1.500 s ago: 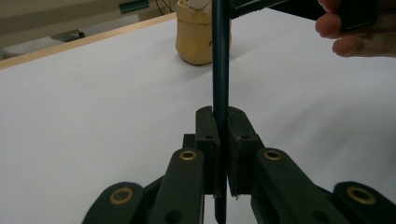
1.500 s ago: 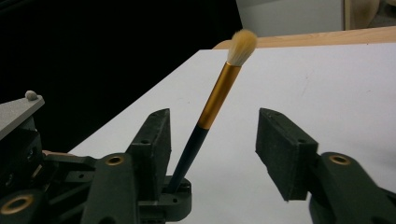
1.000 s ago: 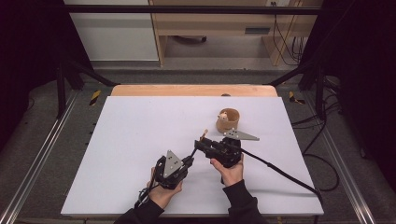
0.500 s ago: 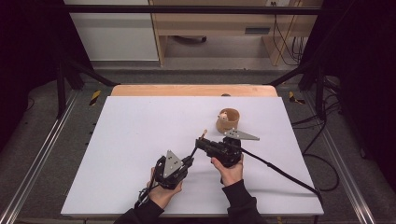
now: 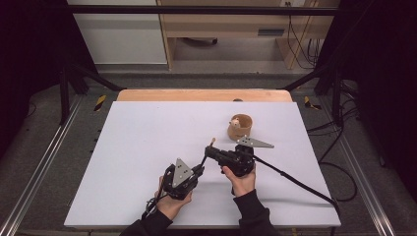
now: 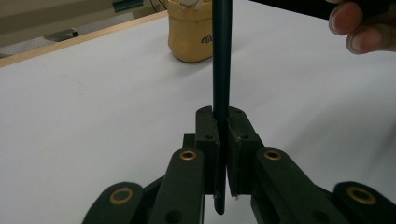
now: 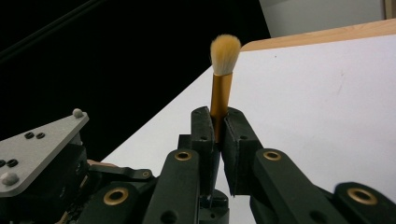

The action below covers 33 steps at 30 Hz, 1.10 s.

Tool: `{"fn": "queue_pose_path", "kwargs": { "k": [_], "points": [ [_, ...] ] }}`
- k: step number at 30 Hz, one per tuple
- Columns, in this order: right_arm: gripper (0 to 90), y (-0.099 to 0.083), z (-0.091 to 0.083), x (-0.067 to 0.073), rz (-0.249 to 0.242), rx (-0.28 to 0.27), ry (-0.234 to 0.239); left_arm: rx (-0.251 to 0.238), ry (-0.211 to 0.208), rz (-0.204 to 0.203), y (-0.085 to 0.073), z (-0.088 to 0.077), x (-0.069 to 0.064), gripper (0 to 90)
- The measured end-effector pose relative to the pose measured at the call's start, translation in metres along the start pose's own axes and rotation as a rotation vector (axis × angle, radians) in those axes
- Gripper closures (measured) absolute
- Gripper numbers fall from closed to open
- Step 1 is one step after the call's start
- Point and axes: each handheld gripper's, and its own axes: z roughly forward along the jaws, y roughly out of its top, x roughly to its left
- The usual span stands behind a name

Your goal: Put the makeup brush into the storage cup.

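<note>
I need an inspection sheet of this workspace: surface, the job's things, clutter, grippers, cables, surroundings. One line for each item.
Surface: white table top, wooden strip at far edge.
Job's things: makeup brush, dark handle, gold collar, pale bristles, held off the table; tan cup behind it.
Clutter: nothing seen.
Grippers: left gripper shut on brush handle; right gripper shut on gold collar, jaws just closed.
Cables: black cable trails right.
Surroundings: black frame, grey floor, wooden furniture.

L gripper (image 5: 199,169) jaws clamped; R gripper (image 5: 210,150) jaws just closed, clamped.
</note>
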Motion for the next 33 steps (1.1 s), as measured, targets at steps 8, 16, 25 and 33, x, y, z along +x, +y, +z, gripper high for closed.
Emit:
{"fn": "queue_pose_path", "kwargs": {
  "k": [8, 16, 25, 33],
  "points": [
    [84.1, 0.0, 0.0, 0.0, -0.007, 0.005, 0.001, 0.007, -0.008, 0.013, 0.0, 0.001, 0.001, 84.0],
    [84.0, 0.0, -0.002, 0.0, -0.056, 0.003, -0.052, 0.013, -0.003, 0.027, 0.001, -0.001, 0.004, 74.4],
    [83.9, 0.006, -0.008, 0.0, -0.132, -0.019, -0.121, 0.029, -0.032, -0.016, 0.001, -0.012, 0.022, 48.7],
    [83.8, 0.011, -0.015, 0.001, -0.169, -0.016, -0.144, 0.054, -0.024, -0.048, 0.003, -0.023, 0.041, 28.8]
  ]
}}
